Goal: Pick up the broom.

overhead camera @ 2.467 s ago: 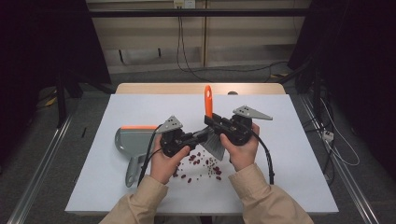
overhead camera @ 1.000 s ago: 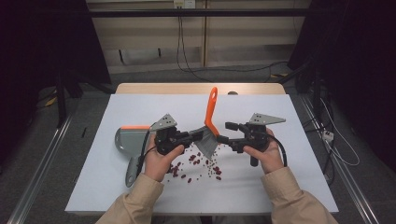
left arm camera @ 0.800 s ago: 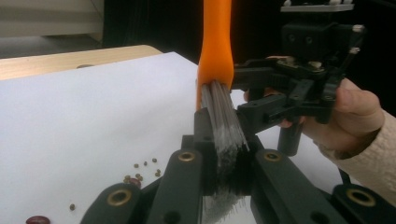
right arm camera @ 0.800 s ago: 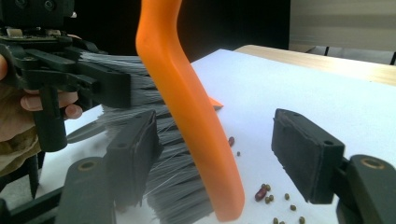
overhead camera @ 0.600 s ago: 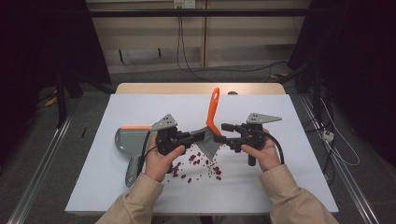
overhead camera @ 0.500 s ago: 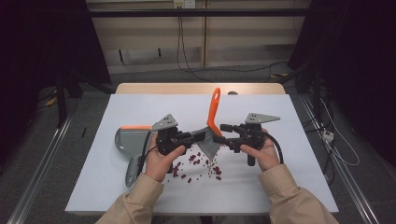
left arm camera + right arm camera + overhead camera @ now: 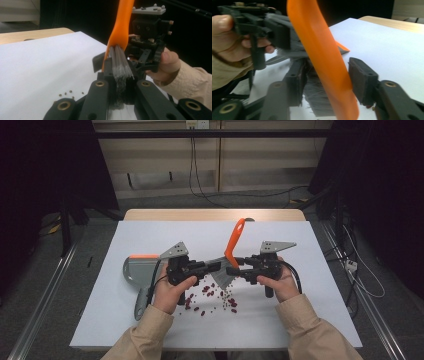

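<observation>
A brush with an orange handle [image 7: 234, 240] and grey bristles [image 7: 222, 277] stands tilted over the white table. My left gripper [image 7: 215, 266] is shut on the bristles [image 7: 121, 67], with the handle [image 7: 122, 22] rising beyond its jaws. My right gripper [image 7: 231, 270] faces it from the right. Its jaws have just been closing around the lower handle [image 7: 317, 37], which stands between the pads [image 7: 359, 80]. A gap with bristles still shows at the left pad. The left gripper view also shows the right gripper [image 7: 147, 50] behind the brush.
A grey dustpan [image 7: 137, 270] with an orange edge lies left of my left hand, its handle pointing to the front. Several small dark red beans [image 7: 210, 295] lie scattered on the table [image 7: 300, 320] below the grippers.
Since the earliest frame my right hand has shifted right and the brush handle has tilted to the right. Over the last second both hands stay put.
</observation>
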`<state>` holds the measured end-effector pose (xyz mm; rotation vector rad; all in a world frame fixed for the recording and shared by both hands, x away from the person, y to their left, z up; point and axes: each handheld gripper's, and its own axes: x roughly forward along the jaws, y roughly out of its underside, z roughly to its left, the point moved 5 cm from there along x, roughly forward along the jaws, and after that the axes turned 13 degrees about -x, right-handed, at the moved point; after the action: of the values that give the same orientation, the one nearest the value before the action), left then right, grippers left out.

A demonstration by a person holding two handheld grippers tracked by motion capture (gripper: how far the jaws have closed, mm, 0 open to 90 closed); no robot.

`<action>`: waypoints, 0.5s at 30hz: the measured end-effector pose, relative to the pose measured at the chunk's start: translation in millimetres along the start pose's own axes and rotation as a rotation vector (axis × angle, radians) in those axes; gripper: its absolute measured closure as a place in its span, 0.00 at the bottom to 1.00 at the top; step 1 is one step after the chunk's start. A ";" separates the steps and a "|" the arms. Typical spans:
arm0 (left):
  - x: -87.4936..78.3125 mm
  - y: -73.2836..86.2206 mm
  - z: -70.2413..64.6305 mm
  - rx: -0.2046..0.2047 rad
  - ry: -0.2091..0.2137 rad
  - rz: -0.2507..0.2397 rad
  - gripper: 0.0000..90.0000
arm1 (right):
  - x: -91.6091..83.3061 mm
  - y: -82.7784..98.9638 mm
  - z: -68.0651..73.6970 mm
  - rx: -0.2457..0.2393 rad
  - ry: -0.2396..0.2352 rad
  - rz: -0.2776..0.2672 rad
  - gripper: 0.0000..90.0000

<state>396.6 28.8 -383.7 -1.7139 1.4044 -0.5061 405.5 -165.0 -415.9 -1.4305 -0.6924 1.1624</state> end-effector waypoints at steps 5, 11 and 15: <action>-3.9 -3.2 3.2 -0.012 0.001 -0.020 0.95 | -2.2 0.1 5.7 -0.007 -0.049 0.024 0.73; -5.2 -5.0 5.8 0.002 -0.037 -0.039 0.85 | -2.8 -2.4 11.3 0.006 -0.052 0.054 0.77; -4.4 -4.1 7.3 0.027 -0.074 -0.034 0.77 | -4.9 -3.7 11.3 0.010 -0.029 0.080 0.77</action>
<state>403.2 35.5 -383.7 -1.7198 1.3128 -0.4735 394.0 -164.3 -409.9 -1.4464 -0.6536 1.2493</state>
